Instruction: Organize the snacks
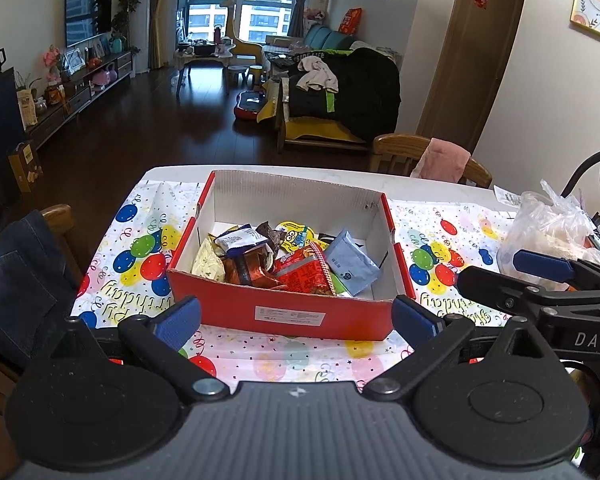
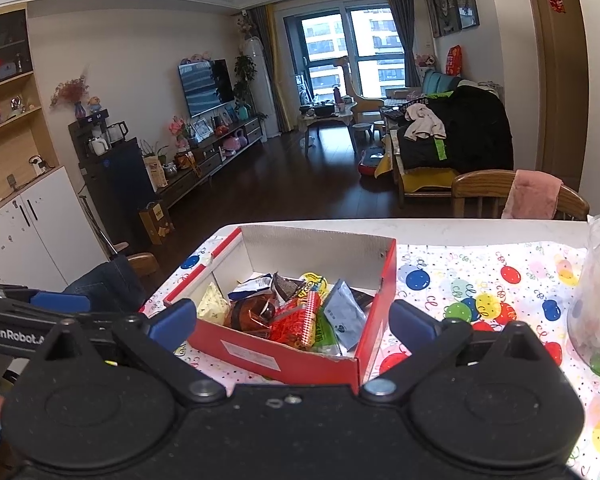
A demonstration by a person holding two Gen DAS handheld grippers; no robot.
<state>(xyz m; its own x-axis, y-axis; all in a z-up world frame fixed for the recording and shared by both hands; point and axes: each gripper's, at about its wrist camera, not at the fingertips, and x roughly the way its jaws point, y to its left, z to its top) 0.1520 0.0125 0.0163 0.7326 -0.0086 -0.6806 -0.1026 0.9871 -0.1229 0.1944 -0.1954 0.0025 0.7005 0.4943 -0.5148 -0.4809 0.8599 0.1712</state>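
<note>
Red box (image 1: 288,312), table (image 1: 440,190) centre: snack packets (image 1: 300,264) piled inside. Clear bag (image 1: 548,228), 3 o'clock: unsorted, likely yours next. Left gripper (image 1: 296,318), right gripper (image 2: 292,320): jaws wide, empty.

Blk tools (image 1: 296,320), blue pads (image 1: 178,320).

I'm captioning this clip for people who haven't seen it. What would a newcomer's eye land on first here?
First, the red cardboard box in the middle of the table, open-topped and heaped with snack packets. Next, the balloon-print birthday tablecloth spread under it. Then the left gripper and right gripper, both open and empty before the box, and a clear plastic bag to the right of the box.
</note>
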